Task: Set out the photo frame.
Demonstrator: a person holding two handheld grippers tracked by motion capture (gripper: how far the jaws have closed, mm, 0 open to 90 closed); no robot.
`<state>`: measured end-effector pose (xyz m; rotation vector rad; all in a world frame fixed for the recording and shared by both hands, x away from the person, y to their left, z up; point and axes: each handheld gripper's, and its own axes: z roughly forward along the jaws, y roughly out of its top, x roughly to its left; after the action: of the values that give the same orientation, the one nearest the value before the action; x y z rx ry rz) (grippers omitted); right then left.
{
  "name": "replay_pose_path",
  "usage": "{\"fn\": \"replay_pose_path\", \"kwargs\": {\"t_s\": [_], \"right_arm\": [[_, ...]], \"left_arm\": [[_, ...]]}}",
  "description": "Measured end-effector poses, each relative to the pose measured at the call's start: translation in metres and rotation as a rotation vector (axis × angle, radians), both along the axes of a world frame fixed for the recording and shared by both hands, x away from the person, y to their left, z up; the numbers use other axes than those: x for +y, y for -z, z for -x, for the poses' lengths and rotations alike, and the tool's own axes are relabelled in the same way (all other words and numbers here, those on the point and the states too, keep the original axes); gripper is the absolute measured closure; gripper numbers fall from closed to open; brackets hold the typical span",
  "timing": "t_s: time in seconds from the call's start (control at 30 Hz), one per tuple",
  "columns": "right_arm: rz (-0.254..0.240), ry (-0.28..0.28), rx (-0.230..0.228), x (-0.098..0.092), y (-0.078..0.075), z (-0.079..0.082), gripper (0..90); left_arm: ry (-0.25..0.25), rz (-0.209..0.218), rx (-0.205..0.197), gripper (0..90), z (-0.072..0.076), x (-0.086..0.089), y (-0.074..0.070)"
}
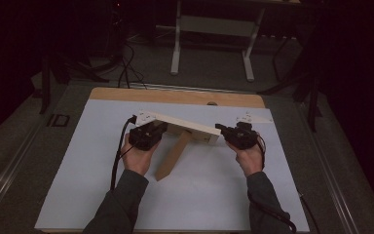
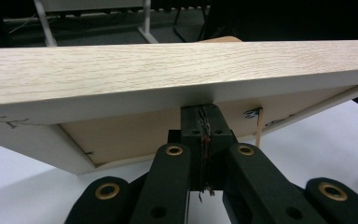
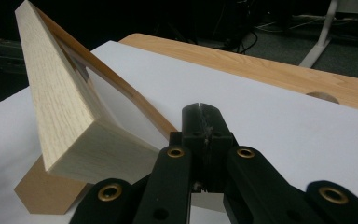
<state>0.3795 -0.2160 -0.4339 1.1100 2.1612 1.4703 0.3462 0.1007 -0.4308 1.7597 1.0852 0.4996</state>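
Note:
A long light-wood board lies slanted across the white mat, raised off it, with a brown wooden strut running from its underside toward me. My left gripper sits at the board's left part. In the left gripper view its jaws stand shut, tips right at the board's lower white edge, with nothing seen between them. My right gripper is at the board's right end. In the right gripper view it is shut and empty, just right of the board's end face and the strut.
The mat covers a wooden table whose bare far edge has a round hole. Behind it stand white desk legs and floor cables in a dark room. Bare mat lies to the right of the board.

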Motion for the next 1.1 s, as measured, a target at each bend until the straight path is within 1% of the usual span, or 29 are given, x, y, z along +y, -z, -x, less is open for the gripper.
{"fn": "replay_pose_path", "kwargs": {"t_s": [0.2,0.47,0.73,0.97,1.1], "right_arm": [[0.0,-0.006,-0.003,0.0,0.0,0.001,89.6],[-0.003,-0.008,-0.003,0.0,0.0,0.002,89.6],[-0.005,-0.009,-0.005,-0.001,-0.001,0.003,89.6],[-0.005,-0.011,-0.004,-0.001,-0.001,0.003,89.7],[-0.009,-0.012,-0.003,-0.001,-0.001,0.003,89.7]], "left_arm": [[0.008,-0.001,0.004,90.0,-0.001,-0.004,0.001],[0.027,-0.01,0.015,90.0,-0.002,-0.015,0.004],[0.049,-0.02,0.013,90.0,-0.003,-0.024,0.006],[0.069,-0.017,0.019,90.0,-0.003,-0.035,0.008],[0.073,-0.012,0.019,90.0,-0.004,-0.038,0.008]]}}
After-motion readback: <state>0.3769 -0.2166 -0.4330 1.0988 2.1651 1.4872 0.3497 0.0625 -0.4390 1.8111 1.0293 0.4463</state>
